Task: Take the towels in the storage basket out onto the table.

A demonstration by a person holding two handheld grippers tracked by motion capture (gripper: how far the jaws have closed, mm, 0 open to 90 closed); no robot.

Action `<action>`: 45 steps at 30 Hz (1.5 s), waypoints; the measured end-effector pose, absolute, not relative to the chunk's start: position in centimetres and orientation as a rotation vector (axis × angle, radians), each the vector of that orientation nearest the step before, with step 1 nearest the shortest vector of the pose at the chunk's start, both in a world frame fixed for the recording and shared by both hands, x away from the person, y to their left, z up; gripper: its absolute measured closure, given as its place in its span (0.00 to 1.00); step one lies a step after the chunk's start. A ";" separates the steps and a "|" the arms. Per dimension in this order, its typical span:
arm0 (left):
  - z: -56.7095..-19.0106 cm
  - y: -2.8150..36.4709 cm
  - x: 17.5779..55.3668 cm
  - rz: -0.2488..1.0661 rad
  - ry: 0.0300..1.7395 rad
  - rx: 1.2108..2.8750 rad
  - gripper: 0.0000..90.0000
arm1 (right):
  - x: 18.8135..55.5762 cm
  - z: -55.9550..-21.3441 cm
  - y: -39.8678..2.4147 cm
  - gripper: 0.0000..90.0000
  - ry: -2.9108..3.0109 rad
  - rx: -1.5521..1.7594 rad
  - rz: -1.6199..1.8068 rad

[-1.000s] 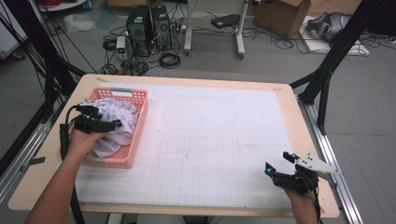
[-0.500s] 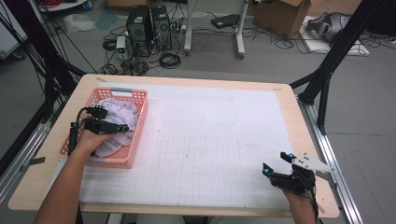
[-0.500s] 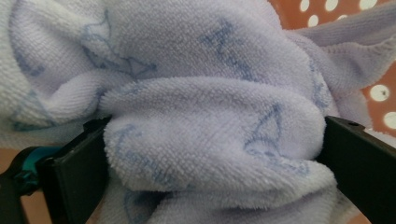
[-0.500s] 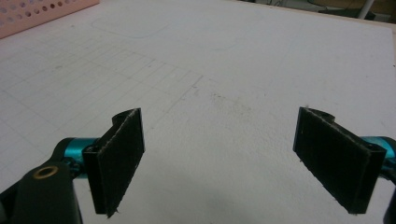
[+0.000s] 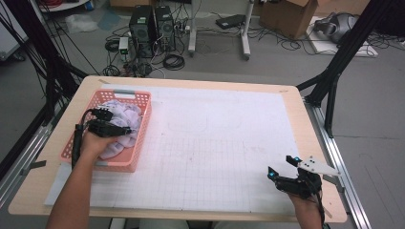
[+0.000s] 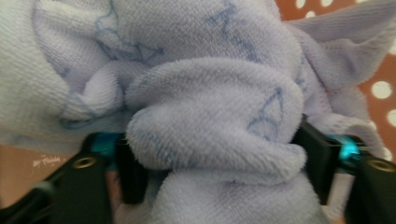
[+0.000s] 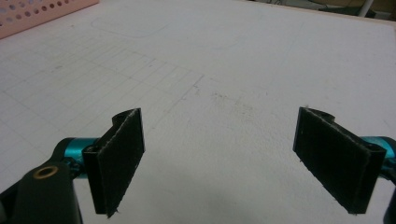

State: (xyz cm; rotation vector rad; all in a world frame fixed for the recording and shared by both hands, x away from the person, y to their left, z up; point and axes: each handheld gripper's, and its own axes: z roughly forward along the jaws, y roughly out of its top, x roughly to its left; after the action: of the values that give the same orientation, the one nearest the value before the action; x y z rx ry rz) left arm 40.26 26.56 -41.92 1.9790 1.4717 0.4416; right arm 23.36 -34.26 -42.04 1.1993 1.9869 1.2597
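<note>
Soft, light, floppy terry — the pale lilac towel lies bunched in the pink basket; the left gripper, jaws just closing, pinches a thick fold — the right gripper hangs apart

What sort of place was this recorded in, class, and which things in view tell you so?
Most likely a lab or workshop set up for recording. Two computer towers stand on the floor among loose cables, black frame struts flank the table, and a gridded white mat covers its top.
</note>
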 end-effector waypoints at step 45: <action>-33.6 30.5 33.7 0.760 0.939 1.441 0.70 | 23.0 -41.8 -34.7 0.17 1.951 1.231 1.269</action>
State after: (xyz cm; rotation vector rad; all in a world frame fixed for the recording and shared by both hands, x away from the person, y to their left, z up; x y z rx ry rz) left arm 33.70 30.50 -33.64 1.4412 0.9387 0.7600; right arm 23.02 -34.74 -41.84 1.2305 1.9508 1.2692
